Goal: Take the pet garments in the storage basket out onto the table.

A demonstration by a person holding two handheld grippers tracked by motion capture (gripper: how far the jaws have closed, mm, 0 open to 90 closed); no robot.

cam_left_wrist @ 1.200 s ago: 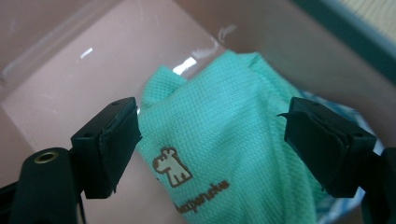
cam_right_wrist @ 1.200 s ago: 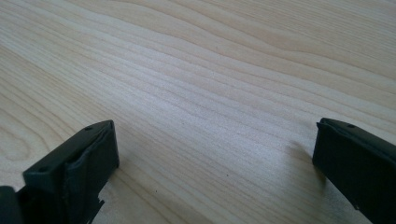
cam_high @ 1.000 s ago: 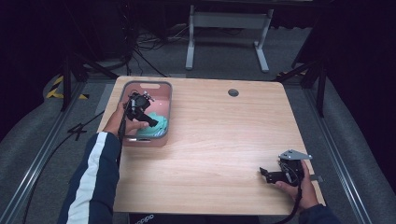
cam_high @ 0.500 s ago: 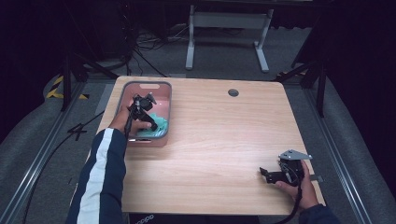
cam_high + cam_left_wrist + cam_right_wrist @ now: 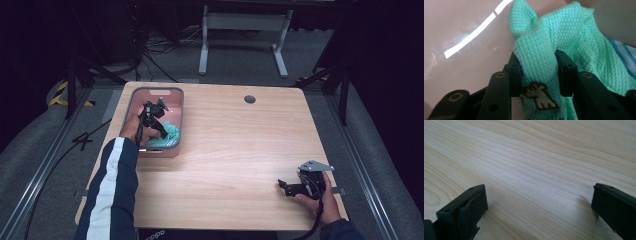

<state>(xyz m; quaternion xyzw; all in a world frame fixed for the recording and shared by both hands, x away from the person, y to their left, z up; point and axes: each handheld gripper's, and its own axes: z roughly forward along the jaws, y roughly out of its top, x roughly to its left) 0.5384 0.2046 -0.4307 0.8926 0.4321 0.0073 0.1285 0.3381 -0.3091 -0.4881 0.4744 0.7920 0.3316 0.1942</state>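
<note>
- light wooden table (image 5: 240, 150) holds a pink plastic tub (image 5: 176, 120).
- left gripper (image 5: 537, 72) pinches a mint green waffle cloth (image 5: 564, 35) inside the tub.
- right gripper (image 5: 537, 202) rests with jaws wide apart.

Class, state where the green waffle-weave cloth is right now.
In the high view, the green cloth lies inside the pink tub at the table's far left; the left gripper is shut on a fold of it, beside a blue-striped cloth.

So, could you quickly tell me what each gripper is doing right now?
Left gripper: shut on the green cloth in the pink tub.
Right gripper: open, holding nothing.
</note>
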